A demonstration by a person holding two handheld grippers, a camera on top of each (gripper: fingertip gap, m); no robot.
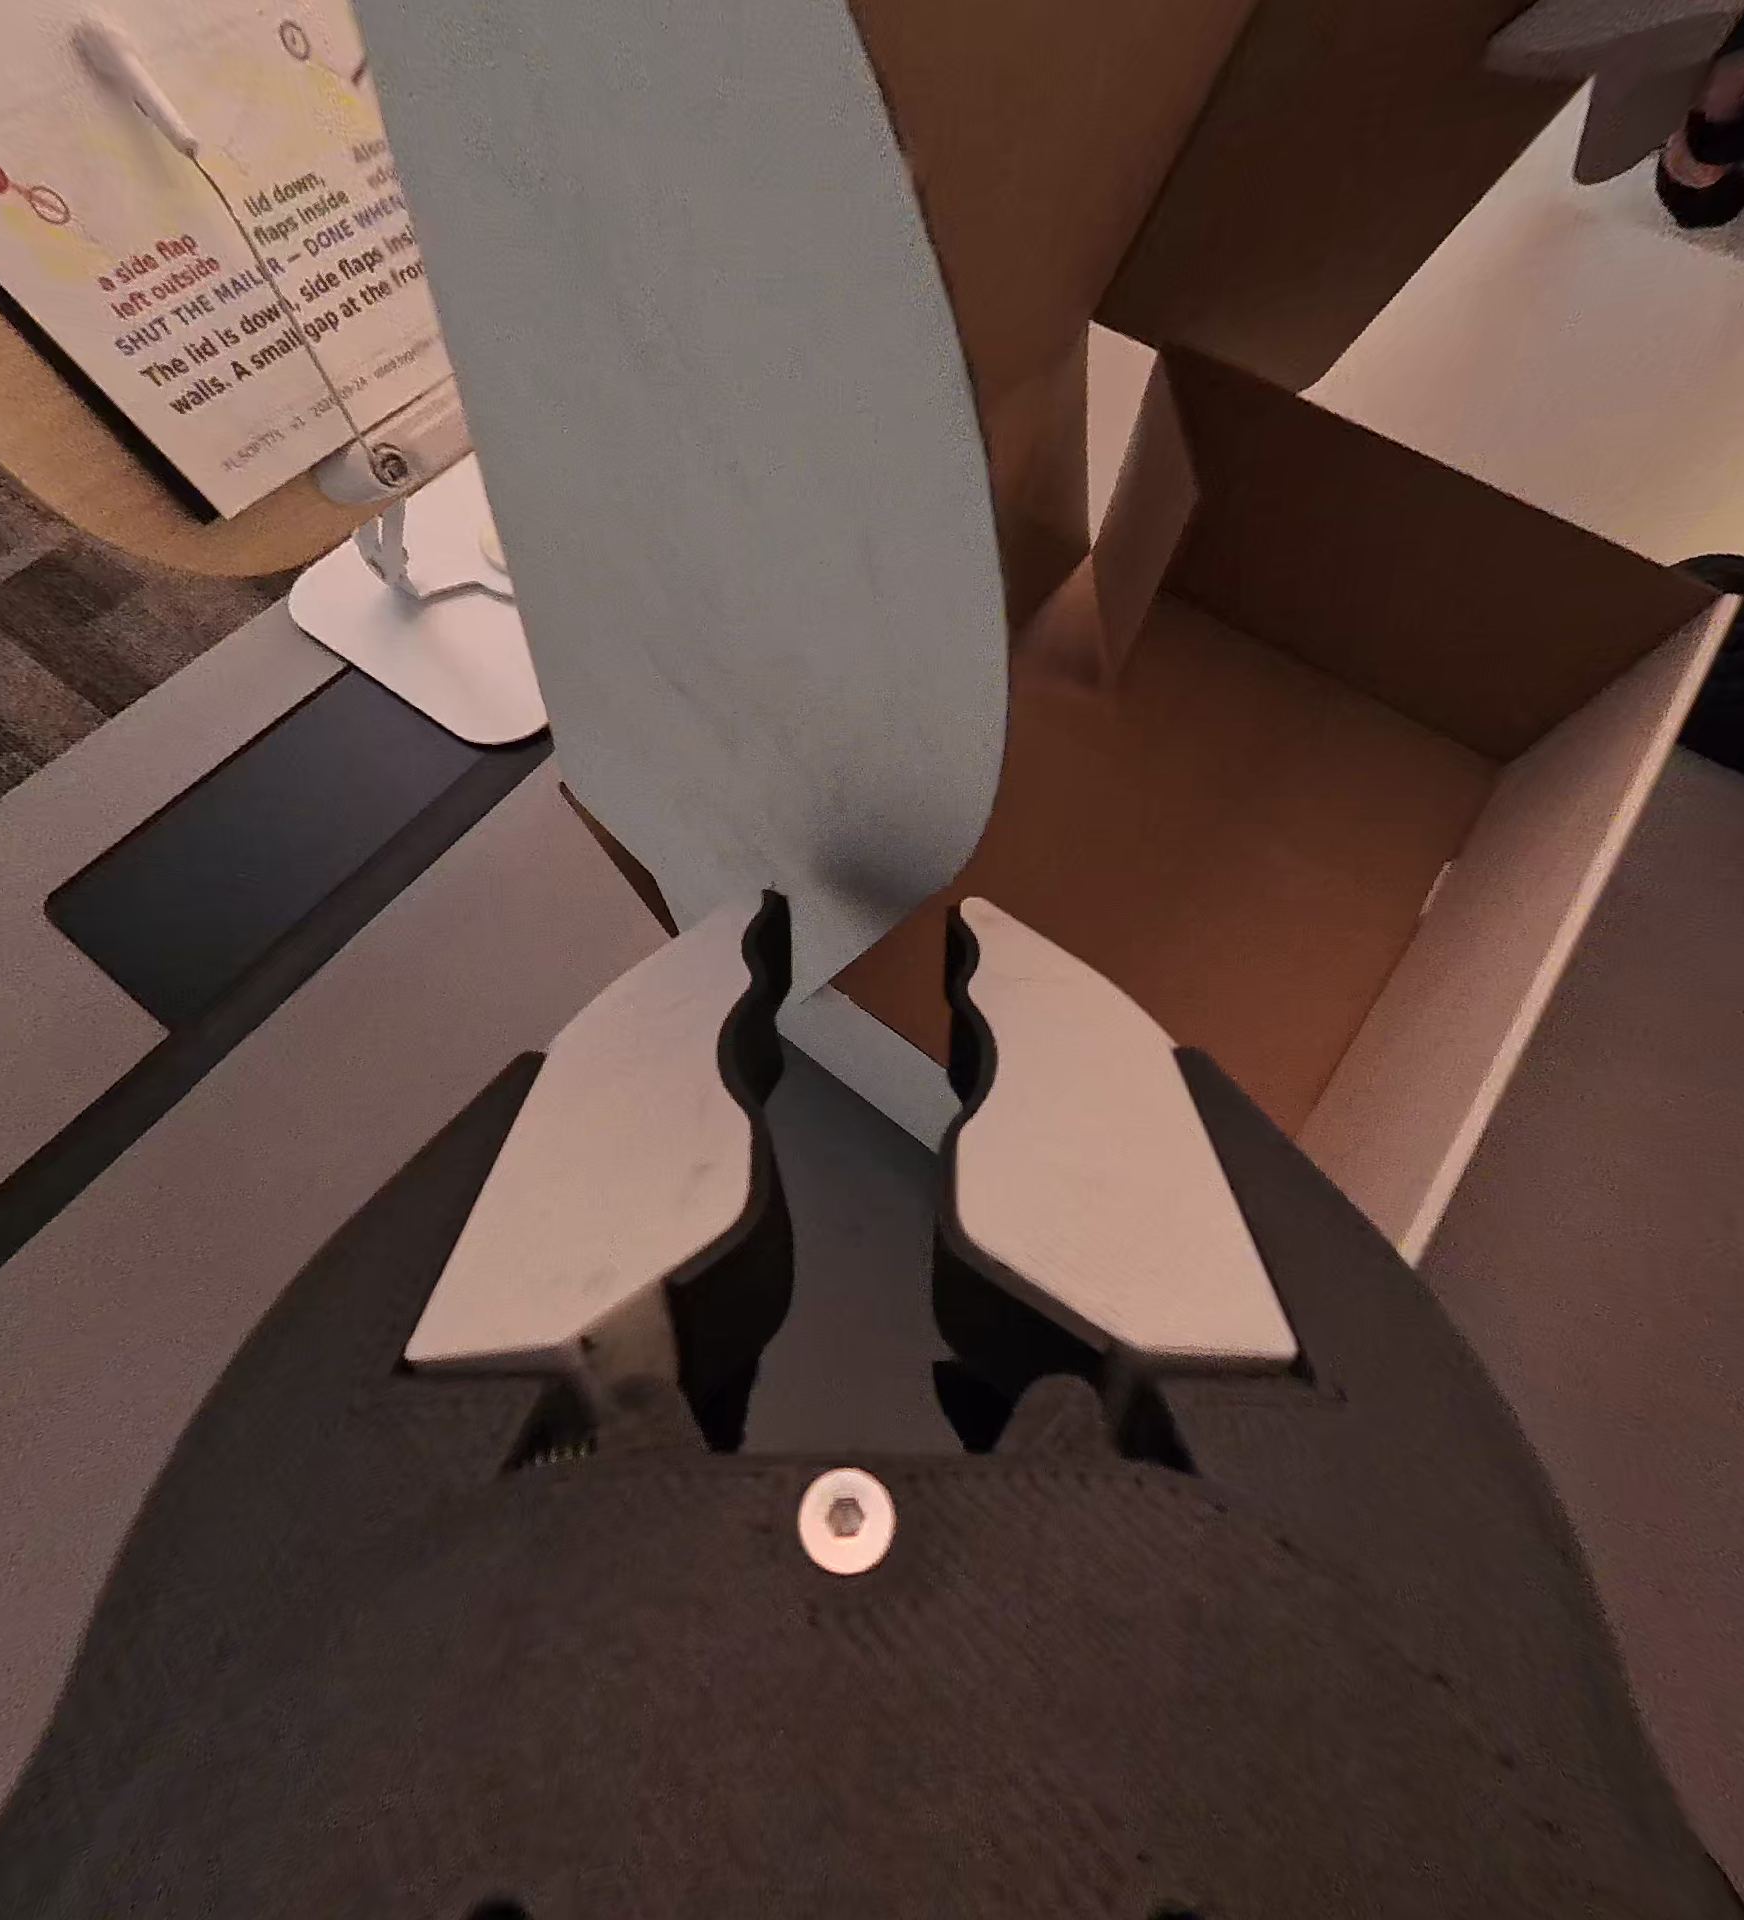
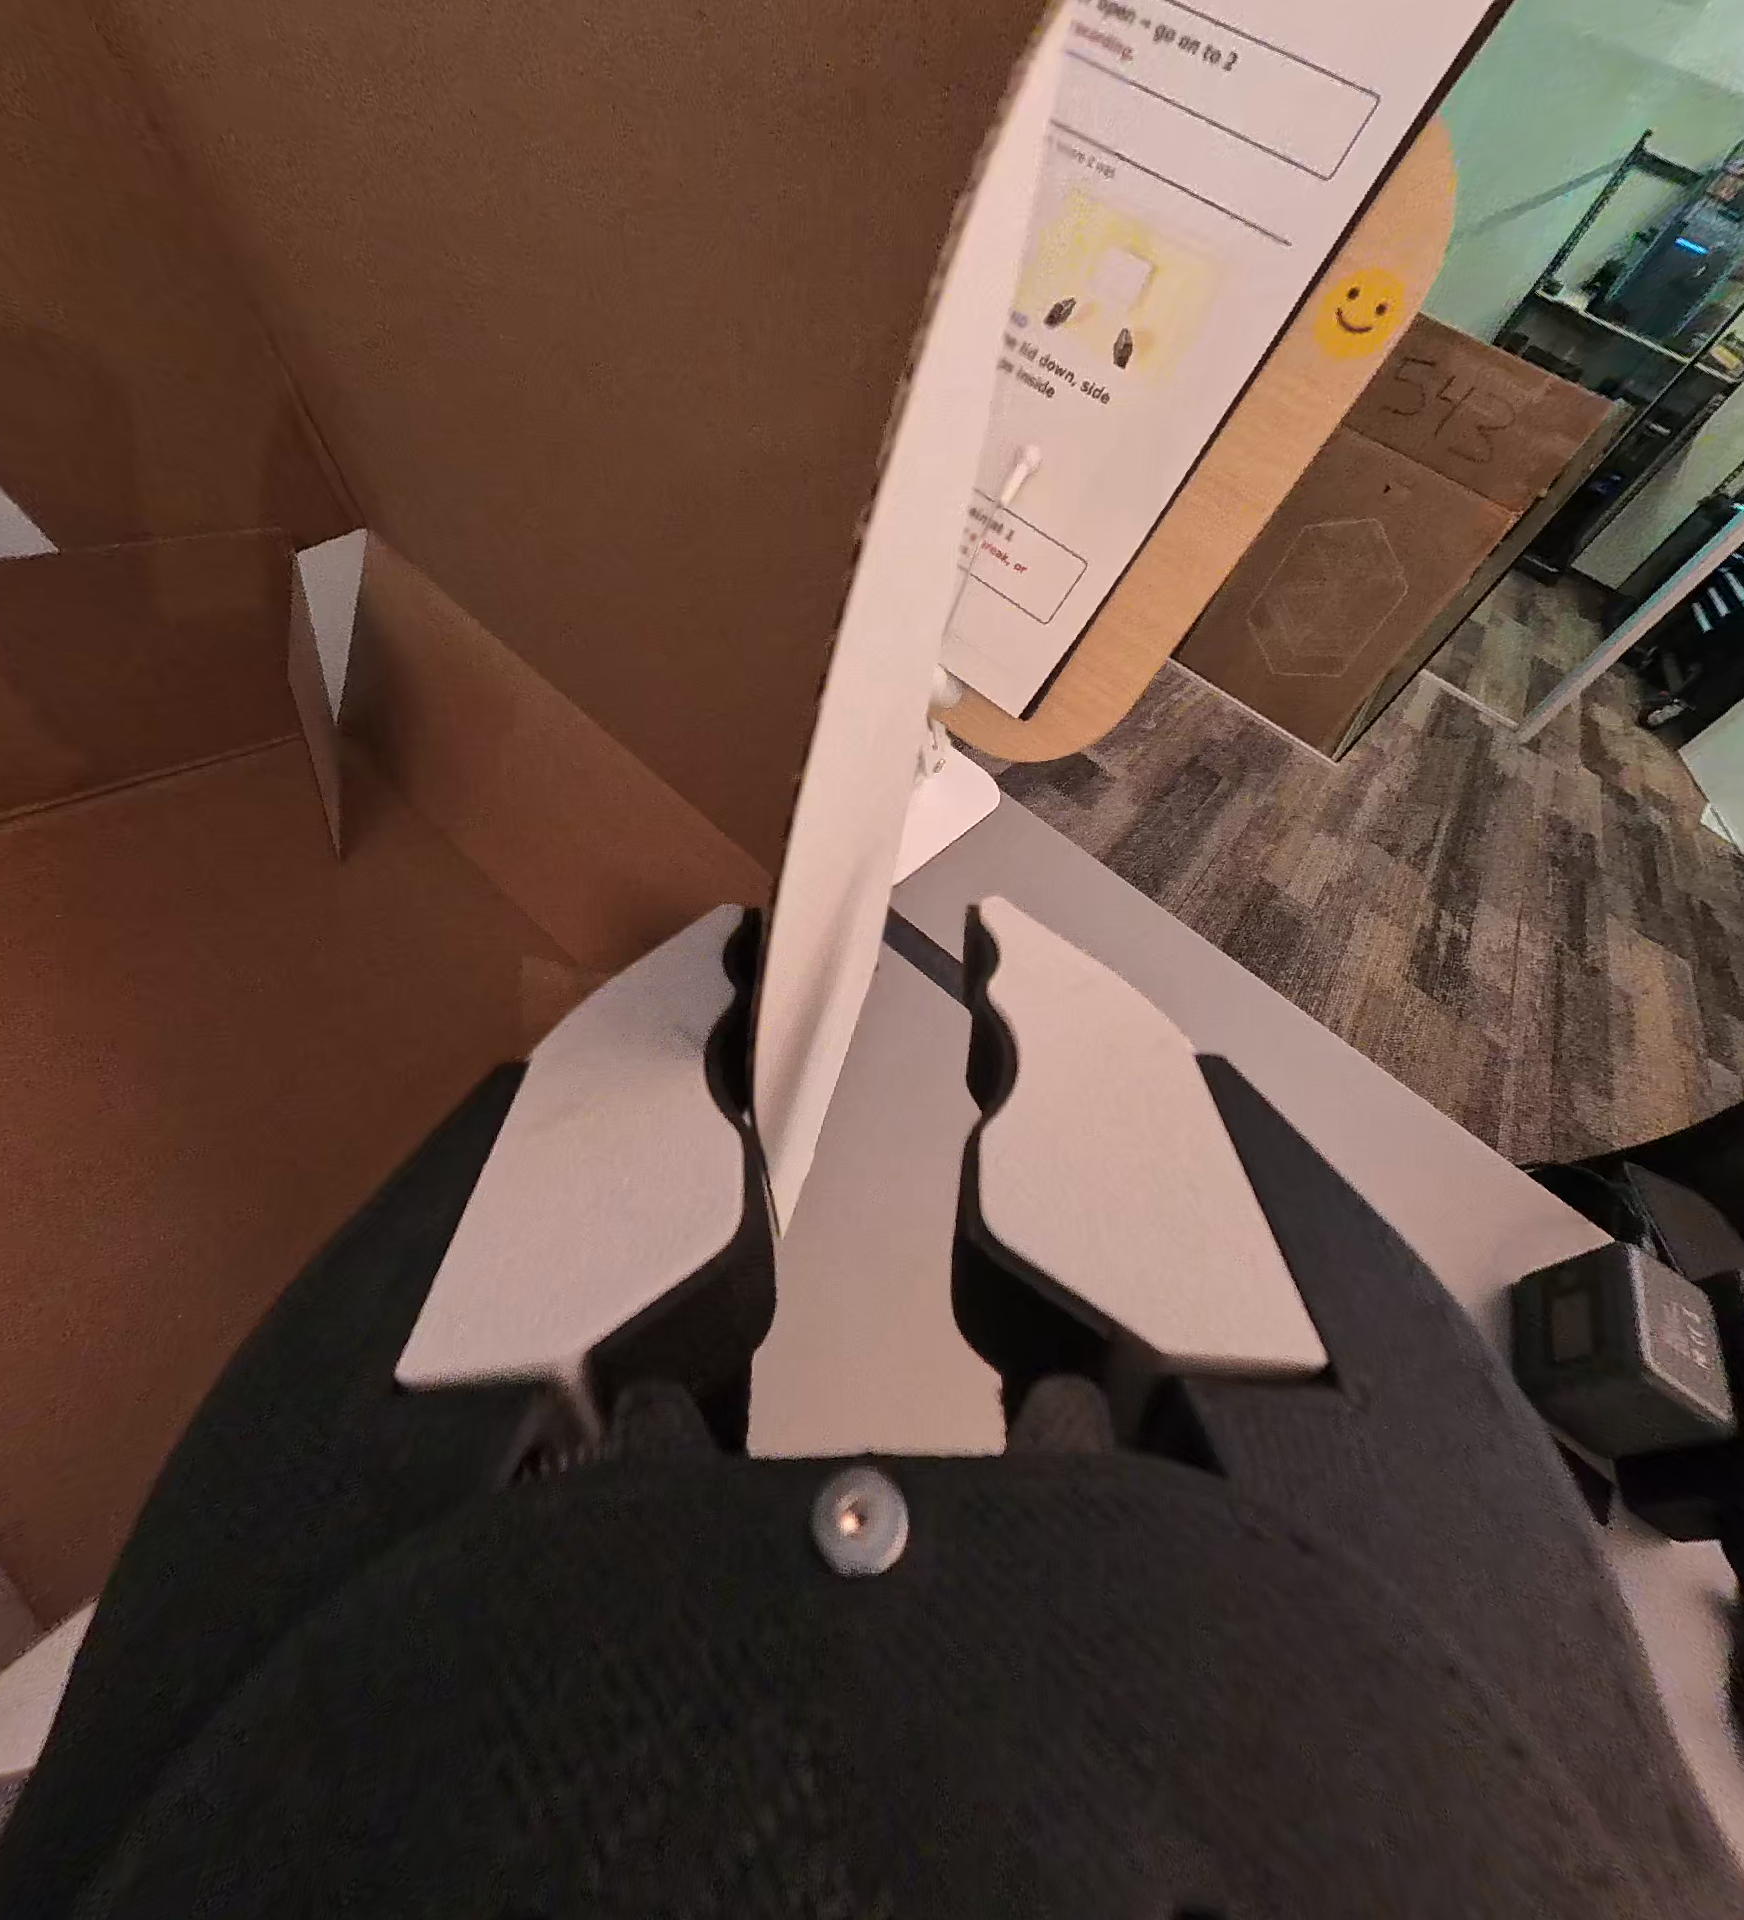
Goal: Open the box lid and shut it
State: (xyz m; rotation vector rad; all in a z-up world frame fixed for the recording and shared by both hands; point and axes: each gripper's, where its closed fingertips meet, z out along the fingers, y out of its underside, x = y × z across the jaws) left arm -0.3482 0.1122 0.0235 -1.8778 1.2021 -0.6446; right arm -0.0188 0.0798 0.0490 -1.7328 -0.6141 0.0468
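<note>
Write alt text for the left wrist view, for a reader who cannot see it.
The left gripper, jaws open, has a raised white flap of the open cardboard box beside its left finger, not clamped. The box's brown inside looks empty. Behind, a printed instruction sheet stands on a white stand on the grey table.

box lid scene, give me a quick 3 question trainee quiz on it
1. True or false: the box is empty inside.
2. The lid's side flap passes between the right gripper fingers and lies against which finger? A) left B) right
3. Fill in: the left gripper stands ____, a flap between its fingers.

Key: 1 true; 2 A; 3 open
</note>
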